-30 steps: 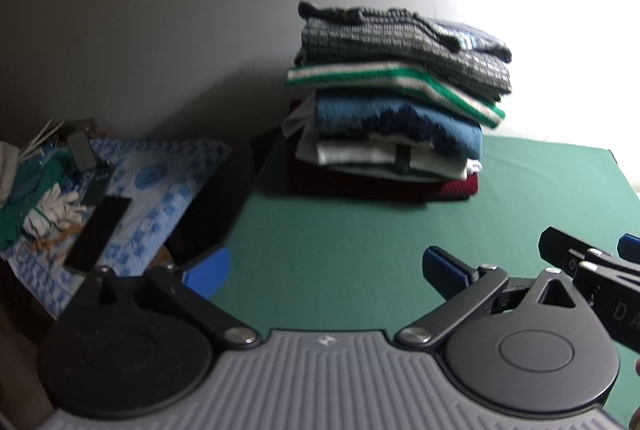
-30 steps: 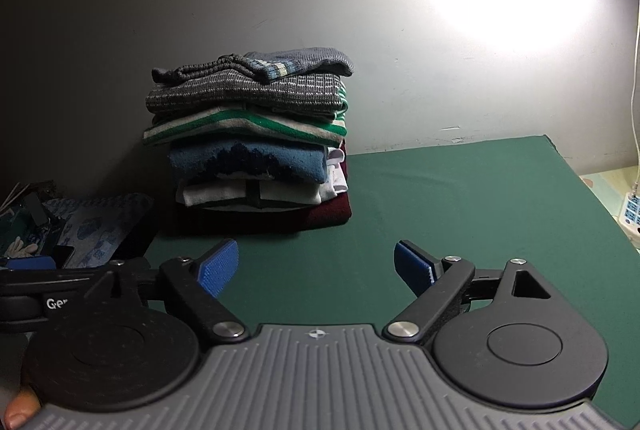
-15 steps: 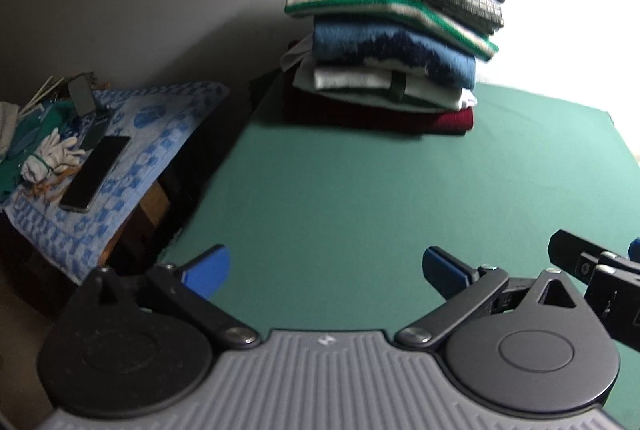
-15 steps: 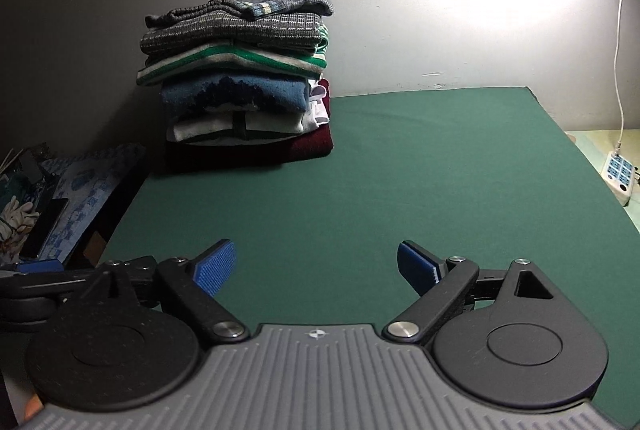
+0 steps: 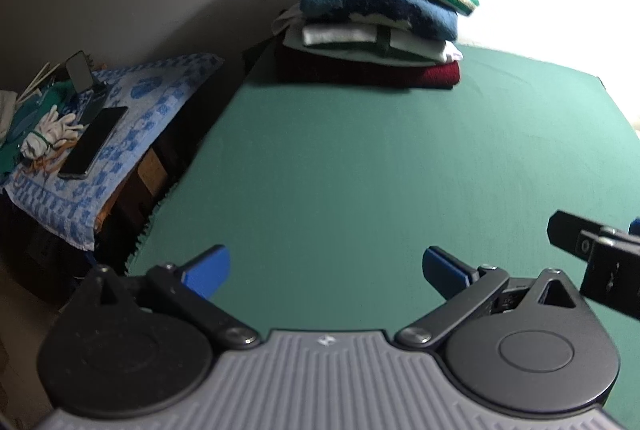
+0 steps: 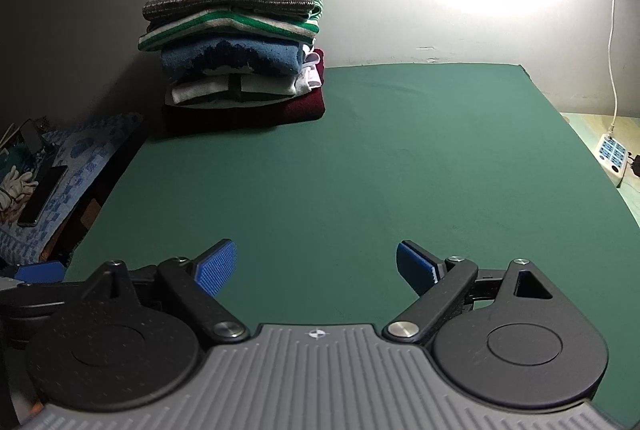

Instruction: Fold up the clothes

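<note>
A stack of several folded clothes (image 5: 376,2) sits at the far left corner of the green table (image 5: 360,158), against the wall; the same stack shows in the right wrist view (image 6: 240,46). It has a dark red garment at the bottom and a grey checked one on top. My left gripper (image 5: 326,270) is open and empty above the table's near left part. My right gripper (image 6: 316,266) is open and empty above the near middle of the green table (image 6: 360,170). Part of the right gripper shows at the right edge of the left wrist view (image 5: 596,250).
A low side stand with a blue patterned towel (image 5: 120,134) is left of the table; a phone (image 5: 94,142), white gloves (image 5: 48,134) and small items lie on it. A power strip (image 6: 612,154) and white cable (image 6: 614,30) are off the table's right edge.
Both grippers have pulled back and risen, tilting down, so the stack sits farther off and more green table shows. Both stay open and empty.
</note>
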### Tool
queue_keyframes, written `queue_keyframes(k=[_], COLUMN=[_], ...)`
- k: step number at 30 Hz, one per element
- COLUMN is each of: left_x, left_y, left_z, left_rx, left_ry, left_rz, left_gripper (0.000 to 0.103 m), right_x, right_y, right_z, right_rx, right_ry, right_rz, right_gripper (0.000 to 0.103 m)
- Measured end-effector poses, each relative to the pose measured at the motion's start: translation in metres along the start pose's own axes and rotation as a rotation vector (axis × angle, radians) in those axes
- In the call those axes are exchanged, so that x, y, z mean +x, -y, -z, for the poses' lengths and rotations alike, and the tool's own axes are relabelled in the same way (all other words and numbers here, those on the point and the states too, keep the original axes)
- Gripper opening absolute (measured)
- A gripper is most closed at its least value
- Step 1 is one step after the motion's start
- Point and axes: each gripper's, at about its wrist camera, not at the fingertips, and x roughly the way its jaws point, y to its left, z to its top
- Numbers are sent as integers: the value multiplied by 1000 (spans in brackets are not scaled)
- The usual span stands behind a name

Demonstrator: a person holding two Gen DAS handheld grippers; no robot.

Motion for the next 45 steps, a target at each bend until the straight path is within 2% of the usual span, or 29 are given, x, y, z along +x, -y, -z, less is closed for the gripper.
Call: queue_keyframes(k=[7,16,21,23,26,31,34,39,45], left_x=[-2,-12,-19,-22,-24,-29,-32,-43,-48], left_y=[2,9,17,20,23,24,20,9,-4], left_z=[14,31,30,27,24,21,18,16,17], left_rx=[-18,-28,-24,-28,-37,-32,-20,9,46], left_ry=[-35,-60,-51,-41,-33,-21,-13,26,57], left_rz=[-7,-37,-58,-76,-103,-107,-90,-55,-15], left_gripper=[102,102,102,102,102,102,102,102,102], right_x=[-5,-3,-9,-10,-12,-18,-29,-37,-48], right_y=[9,12,24,30,34,22,17,13,-3], right_z=[18,28,26,25,22,21,22,19,23], right_rx=[14,-65,-42,-8,13,-81,-92,14,67], right_ry=[-43,-121,-124,-118,-89,-53,-3,14,63], right_rz=[20,8,-71,-105,-103,-49,-25,-25,3], right_gripper=[90,90,90,90,90,89,89,89,89])
